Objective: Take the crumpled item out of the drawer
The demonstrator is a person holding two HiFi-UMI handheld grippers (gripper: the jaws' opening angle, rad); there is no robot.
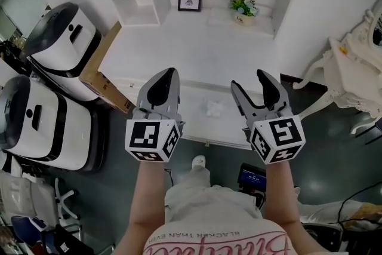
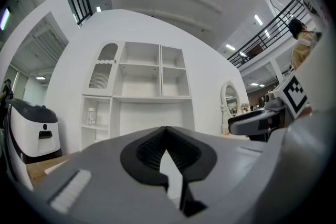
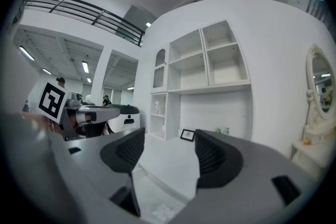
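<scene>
A small white crumpled item point(image 1: 213, 108) lies in the open white drawer point(image 1: 197, 125) below the desk top. It also shows low between the jaws in the right gripper view, crumpled item point(image 3: 161, 212). My left gripper point(image 1: 166, 82) hovers over the drawer's left end, jaws together with nothing in them; in its own view the left gripper point(image 2: 167, 136) has its tips touching. My right gripper point(image 1: 249, 82) hangs over the drawer's right end, to the right of the item. The right gripper point(image 3: 170, 153) stands open and empty, well above the item.
The white desk top point(image 1: 197, 45) carries a framed picture point(image 1: 189, 3) and a flower pot point(image 1: 244, 9) at the back wall. Two white-and-black machines point(image 1: 57, 39) and a cardboard box point(image 1: 102, 68) stand at the left. An ornate white dresser point(image 1: 352, 74) stands at the right.
</scene>
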